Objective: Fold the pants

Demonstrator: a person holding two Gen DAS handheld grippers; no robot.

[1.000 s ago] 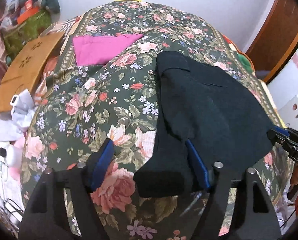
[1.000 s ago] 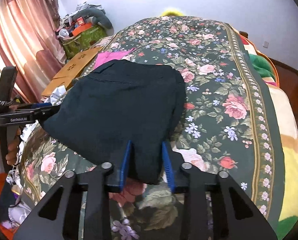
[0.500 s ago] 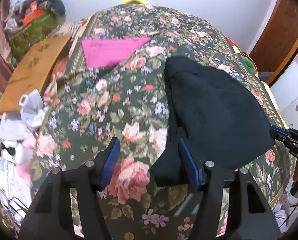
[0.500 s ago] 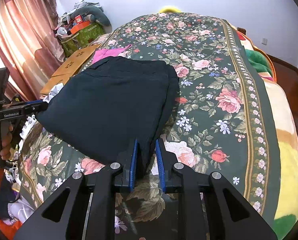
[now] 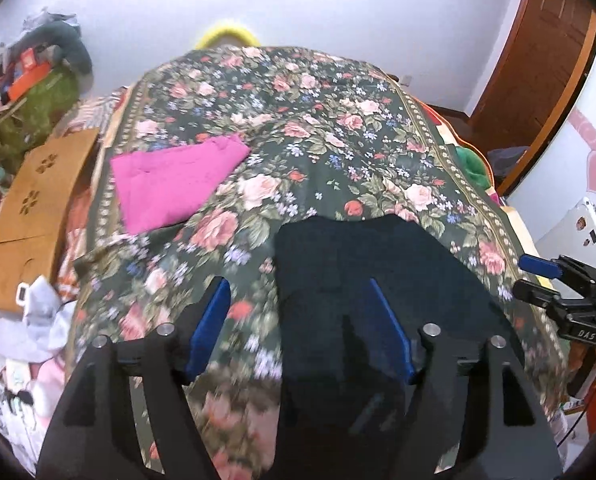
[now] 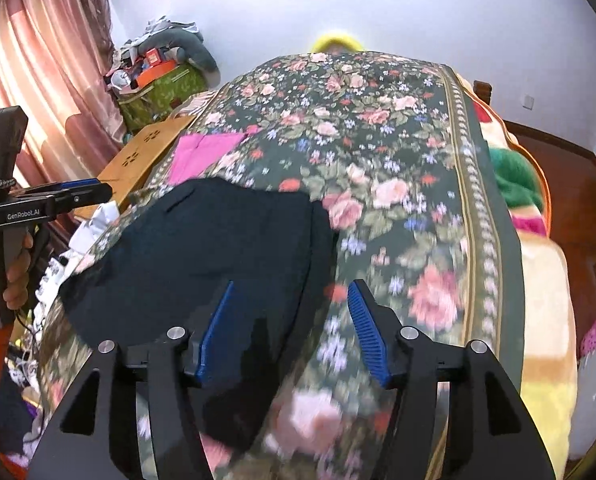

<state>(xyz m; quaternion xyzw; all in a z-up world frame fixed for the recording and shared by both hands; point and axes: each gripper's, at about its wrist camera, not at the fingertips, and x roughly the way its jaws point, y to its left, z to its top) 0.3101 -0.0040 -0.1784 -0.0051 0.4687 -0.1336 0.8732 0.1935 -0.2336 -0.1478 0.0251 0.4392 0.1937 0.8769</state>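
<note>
The dark navy pants (image 5: 382, 276) lie folded in a flat pile on the floral bedspread (image 5: 298, 120), near its front edge; they also show in the right wrist view (image 6: 217, 256). My left gripper (image 5: 300, 312) is open and empty, its jaws wide apart over the pile's left edge. My right gripper (image 6: 291, 312) is open and empty over the pile's right edge. Each gripper shows from the side in the other's view: the right one (image 5: 538, 266), the left one (image 6: 77, 188).
A folded pink garment (image 5: 173, 184) lies on the bed behind and left of the pants. A brown cardboard box (image 5: 33, 208) and a cluttered green bag (image 5: 29, 108) stand left of the bed. A wooden door (image 5: 538, 72) is at the right. Blankets (image 6: 514, 176) hang off the bed's right side.
My right gripper was shut on the front edge of the pants and has let go and opened. Both grippers have tilted up and drawn back a little; the pants rest on the bed.
</note>
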